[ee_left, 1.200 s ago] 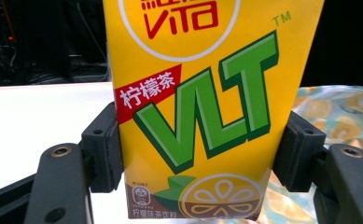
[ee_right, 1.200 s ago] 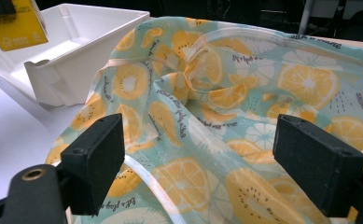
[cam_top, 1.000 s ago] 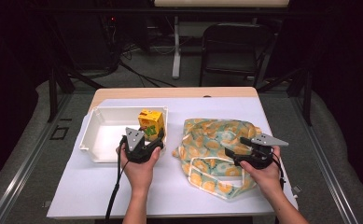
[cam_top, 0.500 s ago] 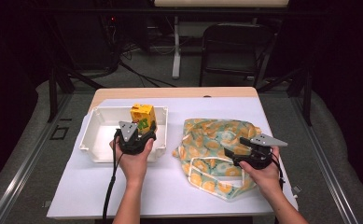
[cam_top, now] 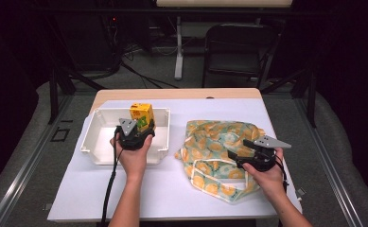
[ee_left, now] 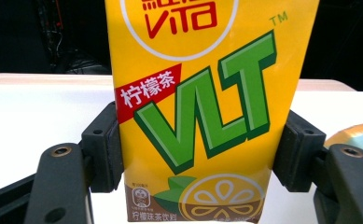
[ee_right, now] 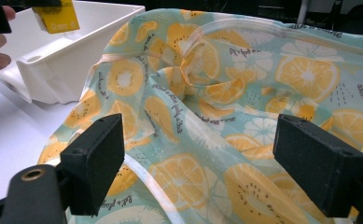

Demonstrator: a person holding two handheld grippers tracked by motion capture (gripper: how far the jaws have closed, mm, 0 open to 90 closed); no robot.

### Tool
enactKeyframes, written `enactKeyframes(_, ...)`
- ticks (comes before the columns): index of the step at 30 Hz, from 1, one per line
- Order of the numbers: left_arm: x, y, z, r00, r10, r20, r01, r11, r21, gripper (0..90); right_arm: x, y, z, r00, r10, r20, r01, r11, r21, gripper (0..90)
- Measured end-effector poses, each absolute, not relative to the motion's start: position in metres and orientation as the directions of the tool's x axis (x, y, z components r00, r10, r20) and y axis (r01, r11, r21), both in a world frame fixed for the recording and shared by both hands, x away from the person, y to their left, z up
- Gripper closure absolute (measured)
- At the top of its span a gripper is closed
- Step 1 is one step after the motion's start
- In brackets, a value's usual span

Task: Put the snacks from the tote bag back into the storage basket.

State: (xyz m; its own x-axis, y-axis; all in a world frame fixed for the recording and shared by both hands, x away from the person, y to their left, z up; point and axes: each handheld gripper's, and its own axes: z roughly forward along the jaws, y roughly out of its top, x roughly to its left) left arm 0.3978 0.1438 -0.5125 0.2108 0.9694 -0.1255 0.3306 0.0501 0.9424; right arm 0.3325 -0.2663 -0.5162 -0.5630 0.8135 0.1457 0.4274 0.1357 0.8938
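A yellow lemon-tea carton (cam_top: 142,115) stands upright between the jaws of my left gripper (cam_top: 141,126), just above the inside of the white tray (cam_top: 92,142). In the left gripper view both black pads (ee_left: 105,148) press the carton (ee_left: 202,107) on its two sides. My right gripper (cam_top: 237,159) hovers low over the fruit-print fabric bag (cam_top: 219,137) at the table's right. Its jaws stand apart, with the bag (ee_right: 226,93) lying loose beneath them and nothing pinched.
A white sheet (cam_top: 172,189) covers the table, and a strip of bare wood (cam_top: 181,93) shows at the far edge. The tray's corner (ee_right: 53,65) lies close to the bag's left side. A black chair (cam_top: 238,47) stands beyond the table.
My left gripper has carried the carton leftward and slightly away, from the tray's right wall to over its inside. The right gripper and the bag have not moved.
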Motion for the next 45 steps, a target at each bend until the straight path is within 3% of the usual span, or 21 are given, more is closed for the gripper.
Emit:
enactKeyframes(34, 0.461, 0.148, -0.528, 0.118, 0.978, -0.173, 0.375, 0.118, 0.919, 31.2, 0.333, -0.275, -0.521, -0.533, 0.828, 0.173, 0.451, 0.106, 0.886, 16.5)
enactKeyframes(45, 0.467, 0.144, -0.54, 0.101, 0.99, -0.098, 0.379, 0.053, 0.924, 31.0, 0.333, -0.272, -0.524, -0.539, 0.825, 0.169, 0.458, 0.118, 0.881, 16.5)
